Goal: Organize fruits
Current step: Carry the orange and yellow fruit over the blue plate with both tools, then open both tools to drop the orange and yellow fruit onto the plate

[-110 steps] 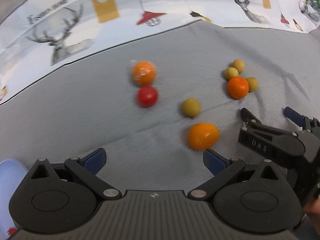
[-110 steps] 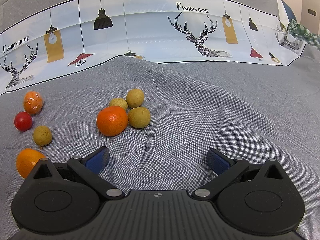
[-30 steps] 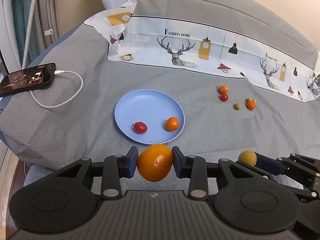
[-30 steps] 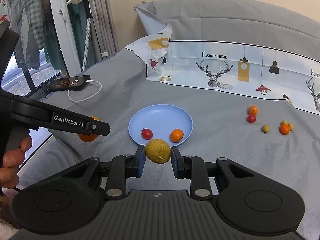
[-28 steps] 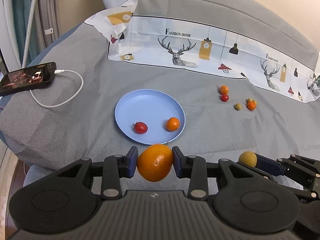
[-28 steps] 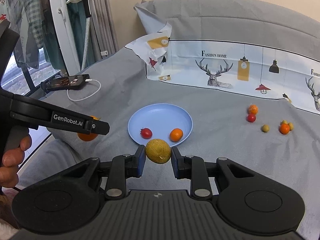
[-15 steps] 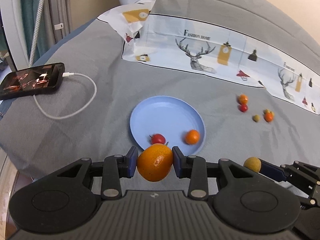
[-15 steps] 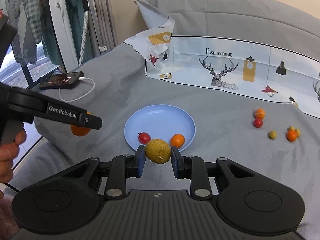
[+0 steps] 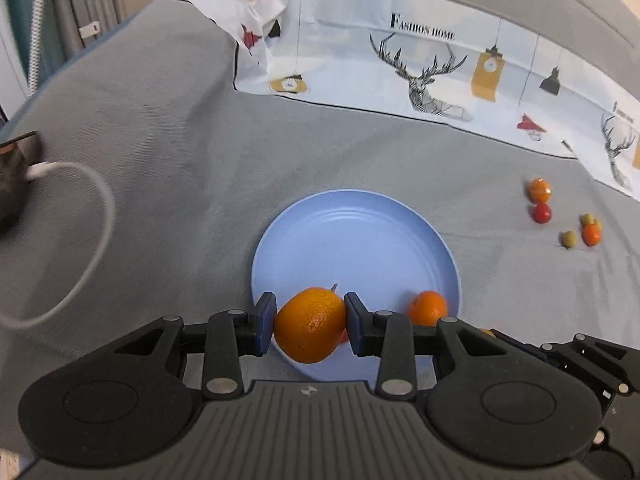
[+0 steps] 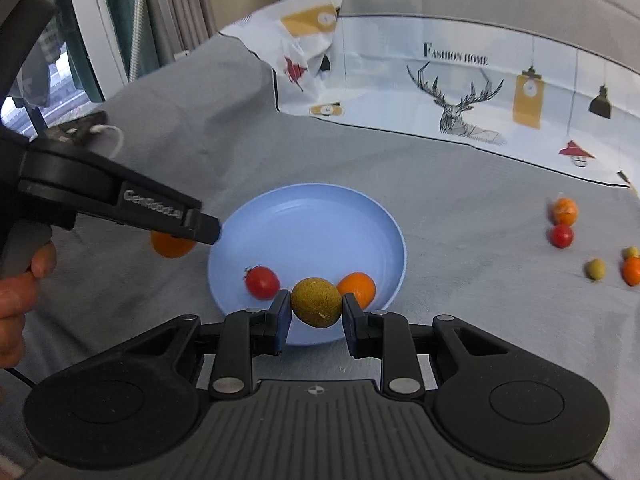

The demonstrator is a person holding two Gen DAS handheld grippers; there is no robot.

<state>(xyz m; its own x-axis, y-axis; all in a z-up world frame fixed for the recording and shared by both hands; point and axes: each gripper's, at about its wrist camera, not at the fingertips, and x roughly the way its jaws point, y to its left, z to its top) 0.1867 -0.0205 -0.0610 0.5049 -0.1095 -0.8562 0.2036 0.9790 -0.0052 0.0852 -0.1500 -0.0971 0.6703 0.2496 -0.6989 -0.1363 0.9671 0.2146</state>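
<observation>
Fruits are split between two spots on the grey cloth: a round light-blue plate (image 10: 360, 208) holds a red cherry tomato (image 10: 262, 282) and a small orange mandarin (image 10: 358, 287), while several more lie well apart to the right. Above the plate's near rim, the left gripper (image 9: 310, 326) clamps a large orange (image 9: 311, 330), and the right gripper (image 10: 316, 314) clamps a yellow-green round fruit (image 10: 316, 302).

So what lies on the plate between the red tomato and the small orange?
In the right wrist view, the olive-green fruit held in the right tongs shows between the tomato and small orange; the blue plate beneath looks bare.
</observation>
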